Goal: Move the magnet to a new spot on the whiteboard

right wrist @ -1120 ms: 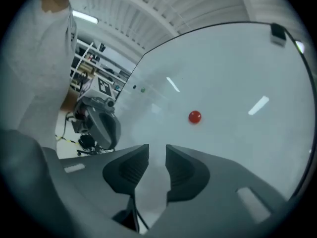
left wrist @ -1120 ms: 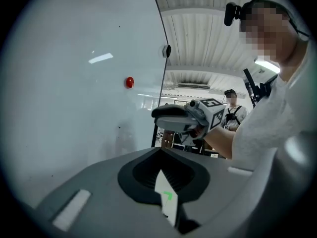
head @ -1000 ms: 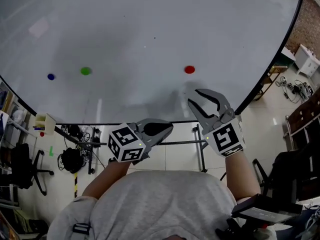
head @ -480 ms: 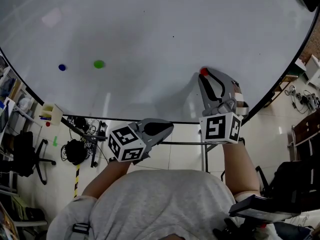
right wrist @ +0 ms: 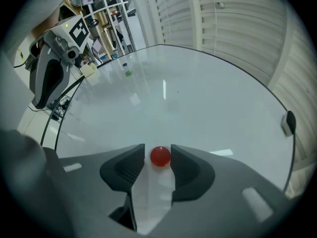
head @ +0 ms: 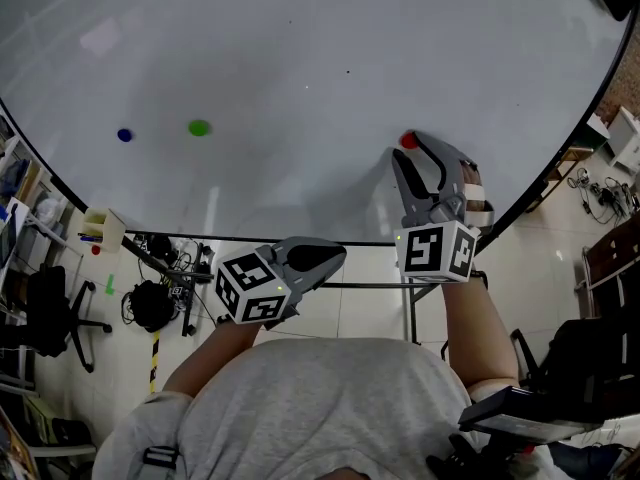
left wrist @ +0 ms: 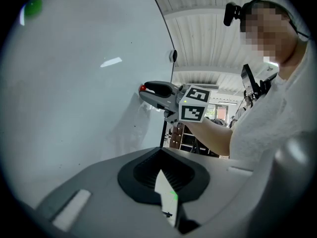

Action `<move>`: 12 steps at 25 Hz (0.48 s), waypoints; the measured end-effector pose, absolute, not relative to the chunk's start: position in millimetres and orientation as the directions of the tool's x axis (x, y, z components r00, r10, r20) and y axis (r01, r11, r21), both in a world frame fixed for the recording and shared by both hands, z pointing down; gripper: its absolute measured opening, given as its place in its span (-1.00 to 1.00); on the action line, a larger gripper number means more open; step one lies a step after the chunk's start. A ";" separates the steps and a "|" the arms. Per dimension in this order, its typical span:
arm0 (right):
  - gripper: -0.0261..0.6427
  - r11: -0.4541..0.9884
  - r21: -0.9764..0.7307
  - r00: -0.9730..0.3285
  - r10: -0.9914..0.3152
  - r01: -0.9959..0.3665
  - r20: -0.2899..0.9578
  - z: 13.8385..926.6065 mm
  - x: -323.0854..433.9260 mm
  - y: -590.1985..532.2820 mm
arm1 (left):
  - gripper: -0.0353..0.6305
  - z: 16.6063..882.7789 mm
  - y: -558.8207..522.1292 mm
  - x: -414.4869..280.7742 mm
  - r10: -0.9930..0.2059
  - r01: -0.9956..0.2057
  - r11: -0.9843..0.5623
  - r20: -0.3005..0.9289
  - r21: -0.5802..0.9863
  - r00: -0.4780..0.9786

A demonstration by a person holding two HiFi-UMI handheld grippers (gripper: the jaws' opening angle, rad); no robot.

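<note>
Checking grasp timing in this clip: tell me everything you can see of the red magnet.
The red magnet is a small round disc, glossy like plastic, flat against the whiteboard near its lower edge, well apart from the green magnet and the blue magnet. It sits between the jaw tips of the right tool. The jaws stand apart: one looks close against its side, the other shows a thin gap, so it does not look clamped yet.

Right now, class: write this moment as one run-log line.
right gripper: open around red magnet | left gripper: shut, empty | red magnet: on whiteboard
</note>
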State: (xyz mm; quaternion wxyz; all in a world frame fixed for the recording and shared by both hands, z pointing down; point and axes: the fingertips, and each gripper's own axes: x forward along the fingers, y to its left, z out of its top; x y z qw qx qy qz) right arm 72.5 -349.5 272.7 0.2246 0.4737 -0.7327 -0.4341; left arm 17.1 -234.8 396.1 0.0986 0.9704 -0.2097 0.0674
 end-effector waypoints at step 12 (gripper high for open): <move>-0.57 0.137 0.848 -0.415 -0.904 -0.512 -0.104 271.3 77.3 -354.8 | -0.95 395.7 -228.7 8.1 -0.404 -0.430 -0.888 0.171 0.164 0.899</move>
